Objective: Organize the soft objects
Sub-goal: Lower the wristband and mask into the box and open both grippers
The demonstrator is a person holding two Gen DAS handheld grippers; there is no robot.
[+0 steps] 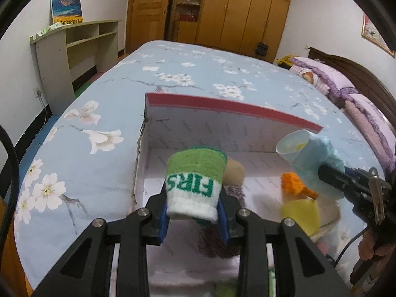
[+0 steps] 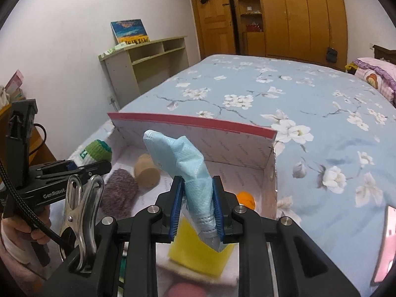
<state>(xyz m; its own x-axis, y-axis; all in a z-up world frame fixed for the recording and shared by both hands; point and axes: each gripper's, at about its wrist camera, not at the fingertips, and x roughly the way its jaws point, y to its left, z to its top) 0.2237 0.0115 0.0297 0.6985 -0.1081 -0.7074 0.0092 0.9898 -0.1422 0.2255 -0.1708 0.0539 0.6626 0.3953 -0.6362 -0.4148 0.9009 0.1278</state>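
Blue bedding printed with white blossoms (image 1: 104, 104) covers the large bed that fills this bedroom, with a wooden wardrobe (image 1: 247, 7) along the far wall and a pale shelf unit (image 1: 74, 47) beside the bed. On the bed stands an open white cardboard box with a red-edged upright flap (image 1: 222, 121), its interior lined in white. The left tongs (image 1: 194, 212) are clenched on a knitted green-and-white sock with green lettering (image 1: 195, 185), holding it above the box's near left side. The right tongs (image 2: 198, 212) are clamped on a crumpled light-blue fabric piece (image 2: 188, 165), raised over the right half of the box. Inside the box lie a fuzzy purple-grey knitted piece (image 2: 118, 193) with a tan cylindrical soft object (image 2: 146, 173) just beside it, an orange knitted item (image 2: 246, 199) near the right wall, and a yellow block-shaped soft object (image 2: 198, 252) under the right tongs. A metal spring clip (image 2: 79, 203) hangs on the right tongs' frame.
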